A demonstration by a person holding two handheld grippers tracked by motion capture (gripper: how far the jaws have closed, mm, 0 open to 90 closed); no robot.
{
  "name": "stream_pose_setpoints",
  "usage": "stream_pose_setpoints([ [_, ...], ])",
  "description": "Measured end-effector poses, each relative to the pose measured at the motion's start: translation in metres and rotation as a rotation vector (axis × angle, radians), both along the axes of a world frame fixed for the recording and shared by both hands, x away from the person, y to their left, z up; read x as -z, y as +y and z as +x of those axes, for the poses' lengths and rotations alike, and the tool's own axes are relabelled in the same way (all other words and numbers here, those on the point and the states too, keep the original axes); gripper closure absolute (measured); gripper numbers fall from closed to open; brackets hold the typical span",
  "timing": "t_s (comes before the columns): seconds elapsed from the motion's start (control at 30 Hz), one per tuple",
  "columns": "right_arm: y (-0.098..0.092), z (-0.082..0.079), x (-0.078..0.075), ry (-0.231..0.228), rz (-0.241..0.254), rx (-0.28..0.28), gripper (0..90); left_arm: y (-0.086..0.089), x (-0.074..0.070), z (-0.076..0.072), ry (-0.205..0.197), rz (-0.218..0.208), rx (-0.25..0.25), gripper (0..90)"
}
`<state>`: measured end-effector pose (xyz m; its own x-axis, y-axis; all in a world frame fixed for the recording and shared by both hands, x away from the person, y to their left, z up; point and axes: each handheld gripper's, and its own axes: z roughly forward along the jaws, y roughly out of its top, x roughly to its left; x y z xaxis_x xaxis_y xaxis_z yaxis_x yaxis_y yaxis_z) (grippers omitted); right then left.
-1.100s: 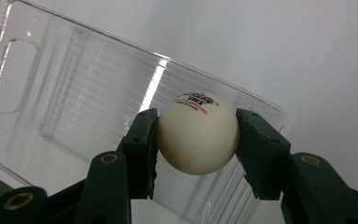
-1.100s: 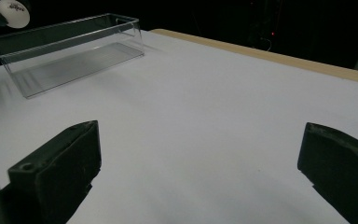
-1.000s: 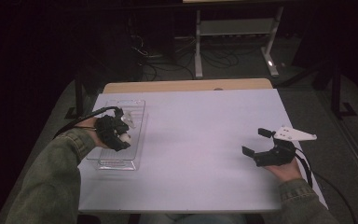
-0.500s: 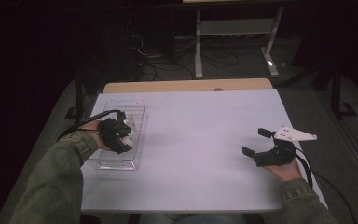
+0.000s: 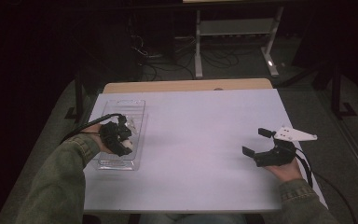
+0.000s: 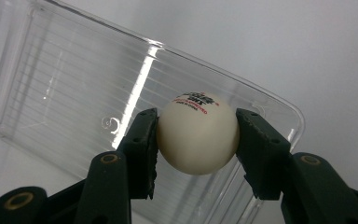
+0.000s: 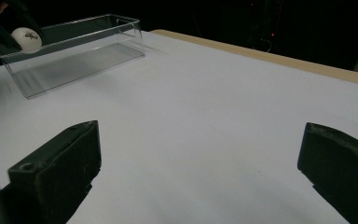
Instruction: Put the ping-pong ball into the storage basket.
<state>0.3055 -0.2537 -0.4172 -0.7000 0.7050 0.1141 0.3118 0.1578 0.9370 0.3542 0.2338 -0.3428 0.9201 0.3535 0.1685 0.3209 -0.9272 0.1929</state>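
We hold the ball (image 6: pixel 198 134) clamped in the left gripper (image 5: pixel 121 140) jaws above the clear tray (image 5: pixel 140 116) at nine o'clock on the desk (image 5: pixel 196 130), right gripper (image 5: pixel 261 149) jaws gaping idle; released high, it could bounce out

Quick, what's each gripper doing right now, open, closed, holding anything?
Left gripper: closed on the white ball, above the clear tray.
Right gripper: open, holding nothing, over the table.

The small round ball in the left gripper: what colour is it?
The ball is white with red and black print, clearest in the left gripper view.
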Motion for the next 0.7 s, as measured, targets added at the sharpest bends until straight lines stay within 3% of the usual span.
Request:
stream_pose_setpoints([
  [0.7, 0.001, 0.0, 0.0, -0.004, -0.014, -0.008, 0.0, 0.005, 0.026, 0.012, 0.042, 0.006, -0.031, 50.8],
])
